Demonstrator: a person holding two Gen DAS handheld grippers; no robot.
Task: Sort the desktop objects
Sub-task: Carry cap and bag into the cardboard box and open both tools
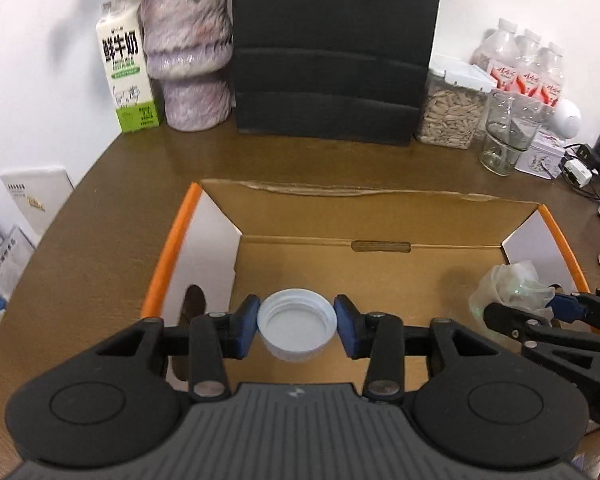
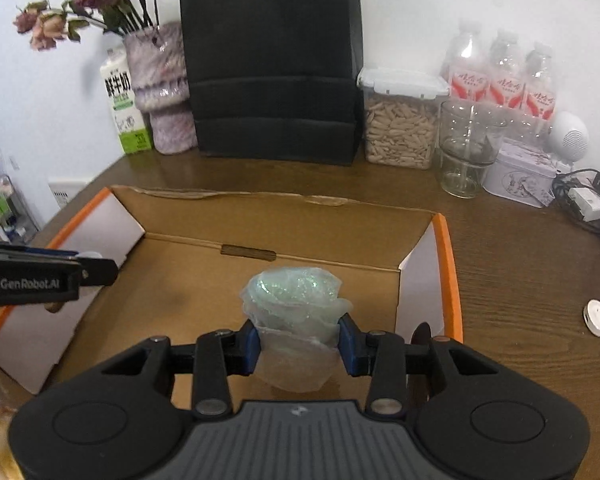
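A white bottle cap (image 1: 297, 324), open side up, sits between the blue pads of my left gripper (image 1: 297, 314); both pads touch its sides. It hangs over the floor of an open cardboard box (image 1: 379, 216) with orange edges. My right gripper (image 2: 298, 340) is shut on a crumpled wad of clear plastic wrap (image 2: 296, 300) with a greenish shimmer, also above the box (image 2: 260, 208), toward its right side. In the left wrist view the right gripper (image 1: 527, 306) and the wrap (image 1: 507, 284) show at the right. The left gripper (image 2: 96, 266) enters the right wrist view from the left.
Along the wall stand a milk carton (image 1: 126, 68), a fuzzy purple vase (image 1: 188, 52), a black case (image 1: 331, 48), a seed jar (image 1: 451, 112), a glass jar (image 1: 503, 136), water bottles (image 1: 527, 64) and a white tin (image 2: 519, 176). A small white disc (image 2: 597, 317) lies right of the box.
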